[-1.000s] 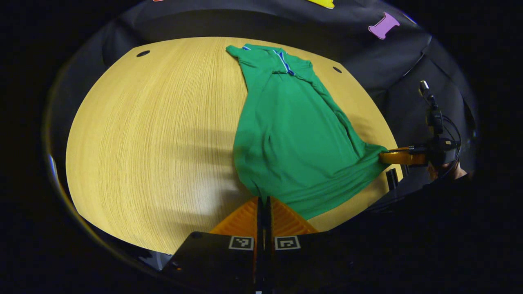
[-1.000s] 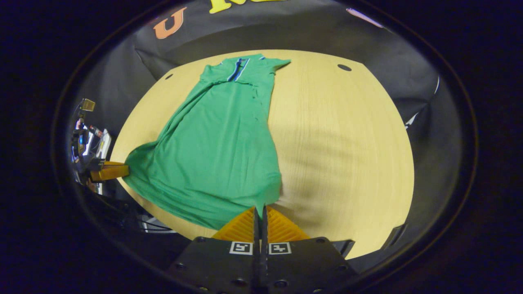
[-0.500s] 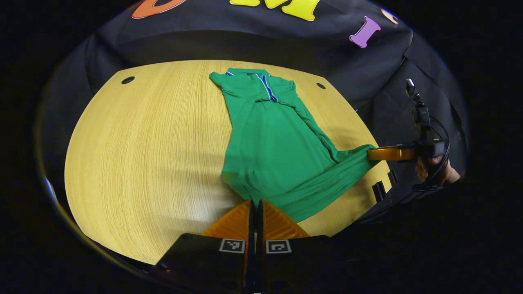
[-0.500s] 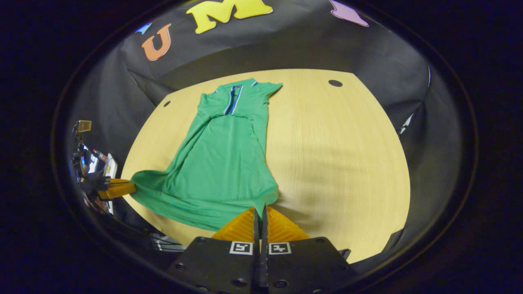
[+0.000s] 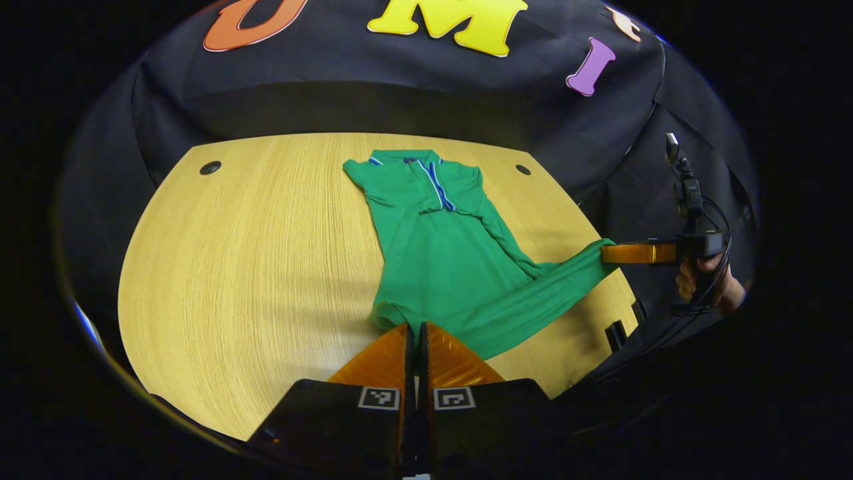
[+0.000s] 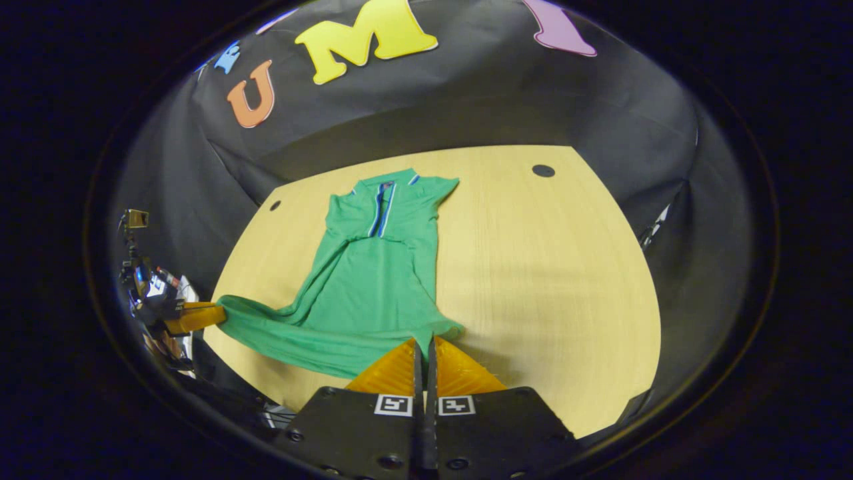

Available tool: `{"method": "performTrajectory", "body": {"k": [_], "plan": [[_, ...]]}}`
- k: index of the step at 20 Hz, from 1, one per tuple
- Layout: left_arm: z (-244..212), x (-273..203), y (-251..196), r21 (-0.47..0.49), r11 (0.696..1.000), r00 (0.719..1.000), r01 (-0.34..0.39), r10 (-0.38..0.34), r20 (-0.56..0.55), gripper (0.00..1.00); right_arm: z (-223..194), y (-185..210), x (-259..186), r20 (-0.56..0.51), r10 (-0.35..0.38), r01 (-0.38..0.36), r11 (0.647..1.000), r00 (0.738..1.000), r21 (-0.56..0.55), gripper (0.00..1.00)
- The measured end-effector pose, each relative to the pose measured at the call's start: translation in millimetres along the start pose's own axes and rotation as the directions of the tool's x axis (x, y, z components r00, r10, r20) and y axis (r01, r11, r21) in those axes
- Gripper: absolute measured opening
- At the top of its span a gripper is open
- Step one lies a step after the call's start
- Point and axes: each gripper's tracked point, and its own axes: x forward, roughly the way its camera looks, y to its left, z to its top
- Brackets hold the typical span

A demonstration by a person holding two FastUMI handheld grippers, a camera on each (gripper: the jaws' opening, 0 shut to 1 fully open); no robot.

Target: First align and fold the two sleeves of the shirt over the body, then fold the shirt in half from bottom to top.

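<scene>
Two claws have lifted the bottom hem of the green shirt [image 5: 460, 267] clear of the worktop [image 5: 253, 253] and carried it toward the collar [image 5: 426, 180] over the past second, so the slack body now bunches between hem and chest. With both sleeves apparently already folded in, this looks like the bottom-to-top fold under way. Left claw [image 5: 416, 331], fingers pressed together, grips one hem corner at its tips; right claw [image 6: 424, 345], likewise closed, pinches the other corner, and is seen from the left gripper view [image 5: 616, 253] well off to the side, hem stretched taut between them. Collar and shoulders lie flat at the worktop's far edge.
</scene>
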Motion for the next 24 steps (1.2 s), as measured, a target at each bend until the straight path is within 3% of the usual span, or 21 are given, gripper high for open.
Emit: {"method": "performTrajectory", "body": {"k": [10, 24], "plan": [[54.5, 17.7, 5.4, -0.017, 1.0, 0.996, -0.026, 0.028, 0.09, 0.06, 38.4, 11.0, 7.4, 0.05, 0.025, -0.024, 0.999, 0.998, -0.031, 0.0], [143.3, 49.6, 30.0, -0.017, 0.996, 0.977, -0.088, 0.09, 0.194, 0.06, 129.5, 5.9, 22.4, 0.152, 0.021, -0.014, 0.999, 0.988, -0.045, 0.0]]}}
